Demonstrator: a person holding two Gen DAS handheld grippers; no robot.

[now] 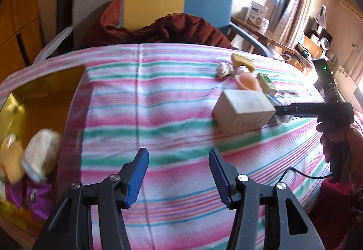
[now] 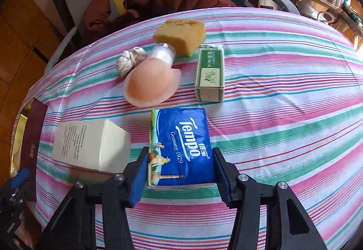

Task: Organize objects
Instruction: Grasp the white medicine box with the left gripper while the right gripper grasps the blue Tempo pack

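Note:
My right gripper (image 2: 179, 169) has its jaws on both sides of a blue Tempo tissue pack (image 2: 181, 145) that lies on the striped cloth; the pads touch its sides. Beyond it lie a cream box (image 2: 90, 145), a pink dome-shaped object (image 2: 149, 84), a green box (image 2: 209, 73), a yellow sponge (image 2: 181, 34) and a small white bundle (image 2: 128, 61). My left gripper (image 1: 179, 172) is open and empty above the cloth. A gold box (image 1: 34, 113) at the left holds a fluffy white item (image 1: 43, 154) and purple packets (image 1: 34, 197).
The striped table (image 1: 158, 102) fills both views. A chair (image 1: 154, 0) with a red-brown jacket (image 1: 177, 29) stands behind it. The cream box (image 1: 242, 111) and the right gripper's body (image 1: 317, 109) show at the right of the left wrist view.

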